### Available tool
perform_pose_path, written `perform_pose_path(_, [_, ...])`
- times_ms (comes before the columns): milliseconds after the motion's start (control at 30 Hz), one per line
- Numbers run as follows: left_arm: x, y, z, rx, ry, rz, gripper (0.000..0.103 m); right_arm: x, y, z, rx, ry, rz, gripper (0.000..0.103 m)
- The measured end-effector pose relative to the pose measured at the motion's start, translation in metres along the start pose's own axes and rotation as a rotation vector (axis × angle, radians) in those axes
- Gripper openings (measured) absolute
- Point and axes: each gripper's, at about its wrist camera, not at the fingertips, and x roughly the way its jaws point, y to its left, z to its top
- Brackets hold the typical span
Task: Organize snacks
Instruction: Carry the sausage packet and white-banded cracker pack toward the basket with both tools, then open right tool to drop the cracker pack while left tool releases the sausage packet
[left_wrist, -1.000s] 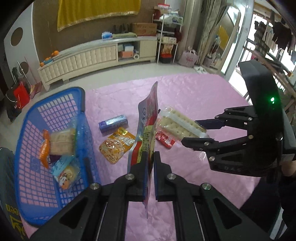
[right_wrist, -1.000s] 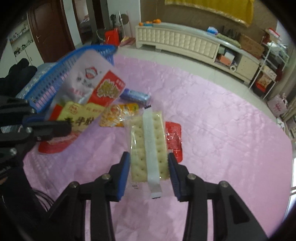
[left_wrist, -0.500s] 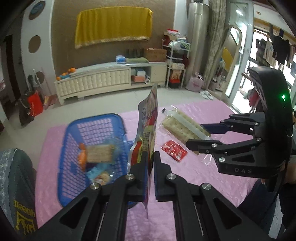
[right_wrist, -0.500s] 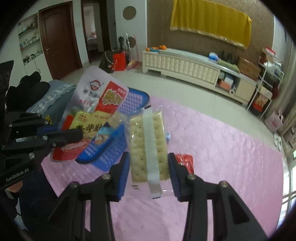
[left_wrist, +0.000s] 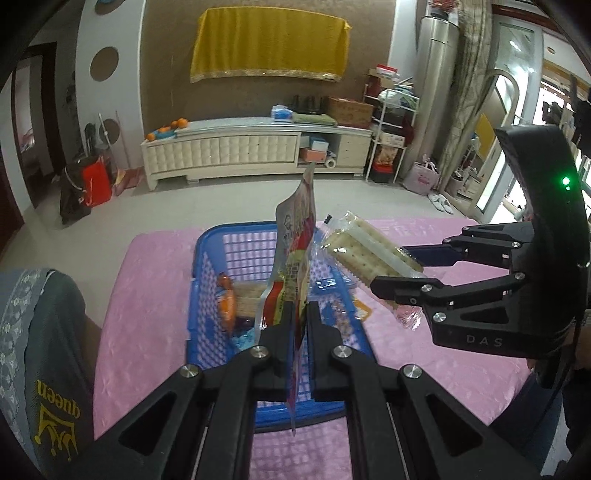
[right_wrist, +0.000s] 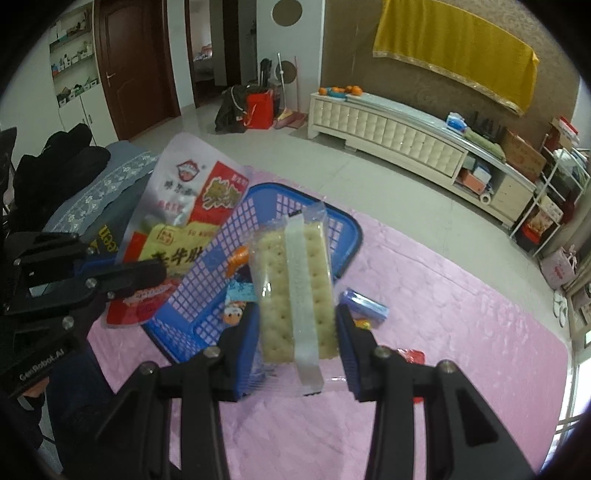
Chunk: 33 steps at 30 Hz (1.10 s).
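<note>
Cracker pack up in air over blue basket, clamped between right gripper pads. Silver-red snack pouch pinched edge-on in left gripper, also above basket. Basket on pink-covered desk, few snacks inside, labels too blurred to read. Blue packet and red packet lying on desk beside basket.

A home living room is showing here: a long white sideboard is standing along the far wall, a yellow cloth hanging above it.
</note>
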Motion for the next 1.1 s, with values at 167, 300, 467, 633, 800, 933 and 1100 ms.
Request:
perform_pose_path(167, [0.014,0.026,-0.004,-0.04,0.02,0.008,0.005,0.029,0.005,0.009,-0.018,0.043,-0.003,0.045])
perform_pose_path(300, [0.029,0.039,-0.006,-0.07,0.039,-0.006,0.005,0.053,0.005,0.014,-0.03,0.078,0.007,0.045])
perform_pose_path(467, [0.045,0.043,-0.007,-0.073,0.054,-0.018,0.005,0.081,0.005,0.024,-0.07,0.119,0.008,0.045])
perform_pose_path(633, [0.058,0.047,-0.009,-0.088,0.077,-0.018,0.005,0.109,0.003,0.038,-0.11,0.152,-0.021,0.046])
perform_pose_path(800, [0.06,0.051,-0.009,-0.1,0.087,-0.01,0.005,0.123,0.0,0.042,-0.107,0.166,-0.058,0.073])
perform_pose_path(933, [0.056,0.047,-0.01,-0.1,0.09,0.0,0.005,0.106,0.005,0.037,-0.07,0.104,-0.038,0.089])
perform_pose_path(1100, [0.049,0.043,-0.011,-0.104,0.093,0.004,0.005,0.085,0.013,0.023,-0.048,0.099,-0.037,0.092])
